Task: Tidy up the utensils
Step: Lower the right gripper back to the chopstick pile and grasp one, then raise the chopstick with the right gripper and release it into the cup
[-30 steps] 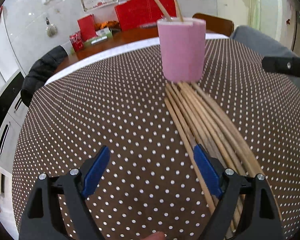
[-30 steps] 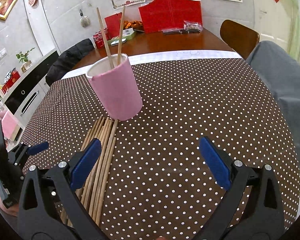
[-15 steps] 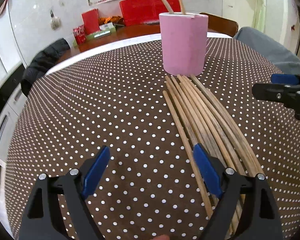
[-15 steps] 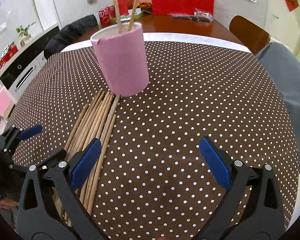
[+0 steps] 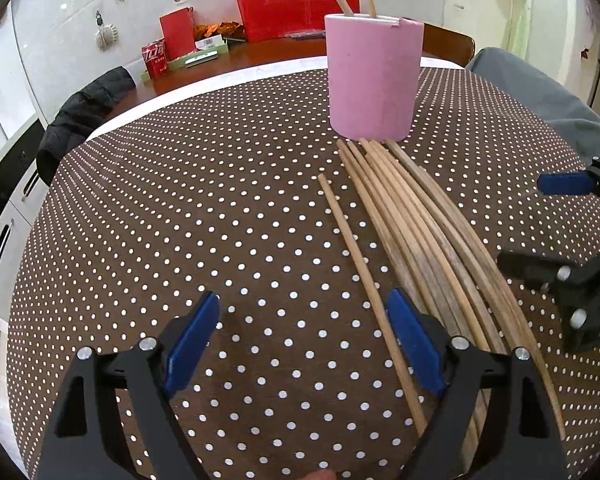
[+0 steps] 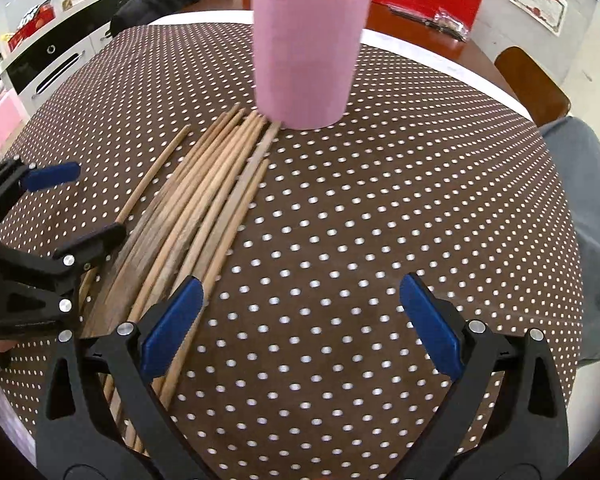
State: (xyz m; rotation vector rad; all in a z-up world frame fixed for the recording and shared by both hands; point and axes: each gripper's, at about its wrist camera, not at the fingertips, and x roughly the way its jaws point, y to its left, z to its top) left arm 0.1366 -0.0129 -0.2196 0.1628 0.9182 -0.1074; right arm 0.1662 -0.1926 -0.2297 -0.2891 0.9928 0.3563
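Observation:
A pink cup point(image 5: 370, 80) point(image 6: 308, 56) stands upright on the brown dotted tablecloth point(image 5: 180, 220) with two chopsticks in it. A bundle of several wooden chopsticks point(image 5: 420, 232) point(image 6: 212, 216) lies fanned in front of the cup. One loose chopstick point(image 5: 360, 264) point(image 6: 152, 176) lies apart on the bundle's left side. My left gripper point(image 5: 304, 344) point(image 6: 76, 208) is open, and the loose chopstick's near end runs just inside its right pad. My right gripper point(image 6: 300, 320) point(image 5: 540, 224) is open at the bundle's right side, its left pad above the outer chopsticks and only cloth between its fingers.
A person's grey trouser leg point(image 6: 588, 200) is at the table's right edge. A brown chair point(image 6: 532, 84) stands behind it. Red boxes point(image 5: 296, 4), a cola can point(image 5: 155, 58) and a black jacket point(image 5: 84, 108) are beyond the far edge. Cabinets point(image 6: 48, 68) stand at the left.
My right gripper has come down and in toward the bundle's right side, rolling as it moved, and the cup now looks nearer to it. My left gripper has hardly moved.

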